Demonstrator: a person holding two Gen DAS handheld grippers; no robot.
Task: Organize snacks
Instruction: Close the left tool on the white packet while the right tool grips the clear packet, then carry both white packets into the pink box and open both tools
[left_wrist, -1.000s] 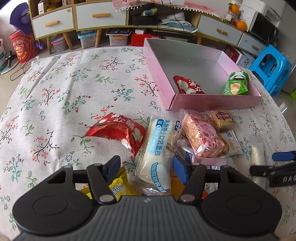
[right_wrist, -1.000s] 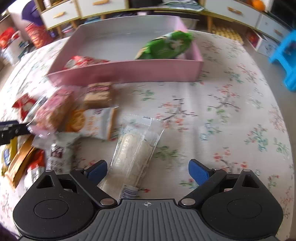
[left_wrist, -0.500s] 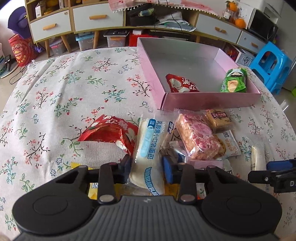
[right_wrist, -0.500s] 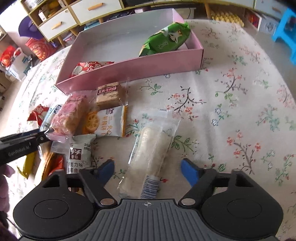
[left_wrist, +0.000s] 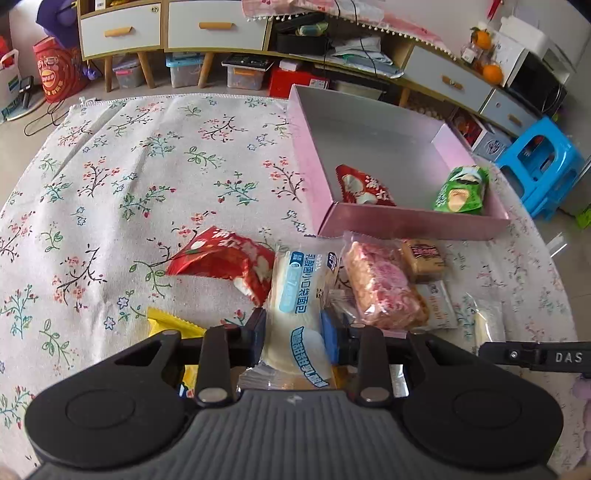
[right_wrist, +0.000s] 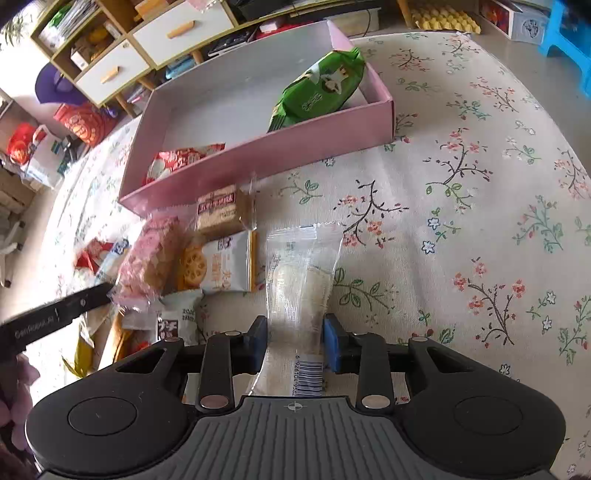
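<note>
My left gripper (left_wrist: 293, 334) is closing, and its pads press both sides of a white bread packet with blue print (left_wrist: 301, 280) lying on the floral cloth. In the right wrist view my right gripper (right_wrist: 294, 341) is closing too, its blue pads pinching a clear-wrapped pale snack bar (right_wrist: 301, 273). Beyond stands the pink box (left_wrist: 406, 223) holding a red packet (left_wrist: 364, 186) and a green packet (left_wrist: 461, 190). Between the two grippers lie a pink rice-cake packet (left_wrist: 384, 288), a brown biscuit (right_wrist: 218, 210) and a lotus-print packet (right_wrist: 221, 267).
A loose red packet (left_wrist: 225, 258) and a yellow packet (left_wrist: 170, 323) lie to the left of the bread. Bare floral cloth (right_wrist: 480, 221) stretches right of the box. A blue stool (left_wrist: 539, 166) and a drawer cabinet (left_wrist: 214, 26) stand past the table.
Both grippers went from wide open to closed on their packets: the left around the white bread, the right around the clear snack bar. The right wrist rolled, tilting its view.
</note>
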